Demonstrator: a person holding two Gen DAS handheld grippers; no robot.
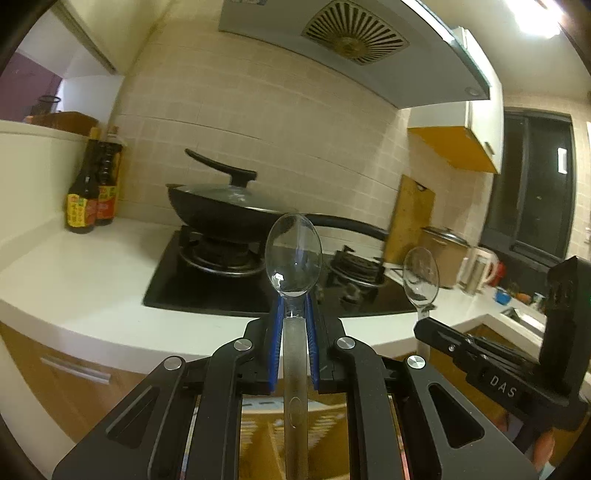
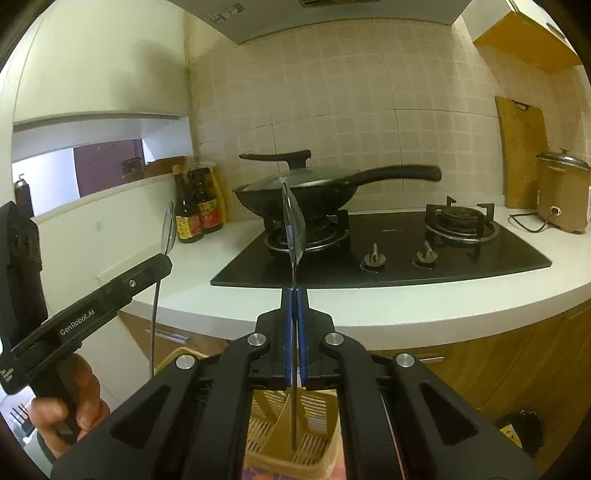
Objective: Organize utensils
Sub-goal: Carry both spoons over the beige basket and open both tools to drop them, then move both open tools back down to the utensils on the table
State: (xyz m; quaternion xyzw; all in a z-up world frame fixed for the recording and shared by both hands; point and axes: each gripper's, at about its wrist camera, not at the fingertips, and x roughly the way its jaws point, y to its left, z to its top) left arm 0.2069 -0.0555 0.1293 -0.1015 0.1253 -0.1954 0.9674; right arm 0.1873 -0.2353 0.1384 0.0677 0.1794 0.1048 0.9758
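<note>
Above counter point(image 1: 74, 280), two clear spoons point(image 1: 293, 254), two tongs point(image 1: 293, 314)

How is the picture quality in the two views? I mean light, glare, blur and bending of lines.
Left wrist view: ceiling light blown out to glare, bottles slightly soft, counter edge bowed by the fisheye, corners dark. Right wrist view: more even light and sharper, wok crisp, counter edge curved, dim below it.

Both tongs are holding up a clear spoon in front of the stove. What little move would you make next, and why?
Probably lower the spoons toward the slotted basket below. The left tongs clamp one clear spoon by its handle, the right tongs pinch the other spoon edge-on, and both are raised with handles hanging over that basket.
</note>
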